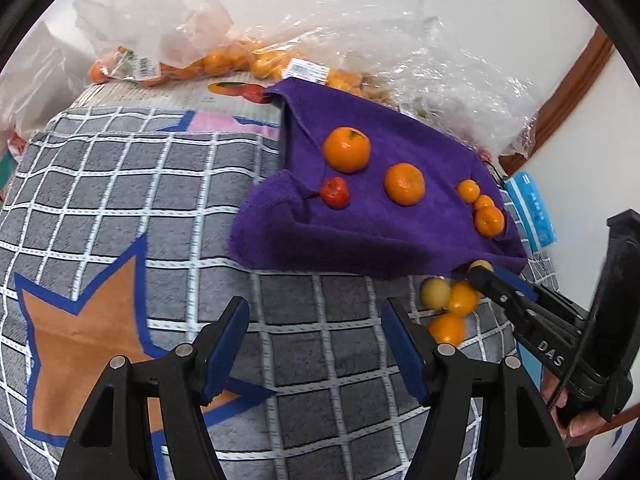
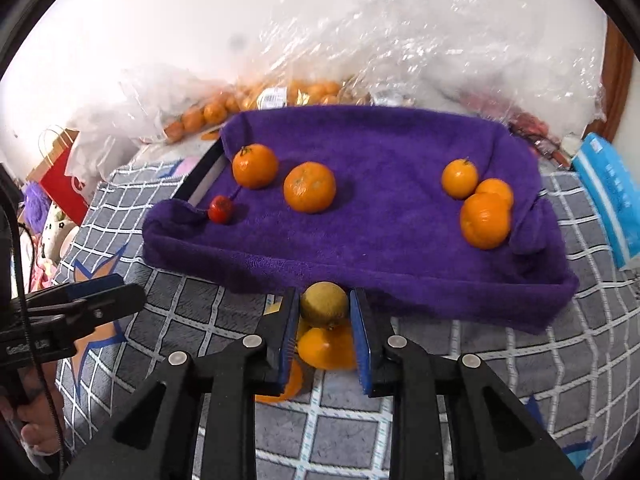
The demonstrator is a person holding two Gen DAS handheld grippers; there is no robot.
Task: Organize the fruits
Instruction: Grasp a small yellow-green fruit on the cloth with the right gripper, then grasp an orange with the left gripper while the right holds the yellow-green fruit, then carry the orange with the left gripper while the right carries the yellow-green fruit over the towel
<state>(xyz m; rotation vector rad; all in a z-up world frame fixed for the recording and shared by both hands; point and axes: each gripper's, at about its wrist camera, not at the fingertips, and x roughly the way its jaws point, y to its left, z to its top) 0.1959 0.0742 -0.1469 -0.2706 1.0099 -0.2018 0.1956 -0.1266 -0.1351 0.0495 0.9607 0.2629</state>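
Note:
A purple towel [image 2: 380,208] lines a tray and holds several oranges [image 2: 309,187] and one small red fruit [image 2: 221,209]; the towel also shows in the left wrist view [image 1: 360,220]. My right gripper [image 2: 325,306] is shut on a yellow-green fruit [image 2: 323,303] just in front of the towel's near edge, above loose oranges [image 2: 326,348] on the checked cloth. In the left wrist view the right gripper [image 1: 480,270] holds that fruit [image 1: 481,265] beside loose fruits [image 1: 452,308]. My left gripper [image 1: 316,328] is open and empty over the checked cloth.
A grey checked cloth [image 1: 160,200] with an orange star covers the surface. Clear plastic bags of oranges [image 1: 224,60] lie behind the towel by the wall. A blue tissue pack [image 2: 612,200] lies at the right. A red paper bag [image 2: 60,176] stands at the left.

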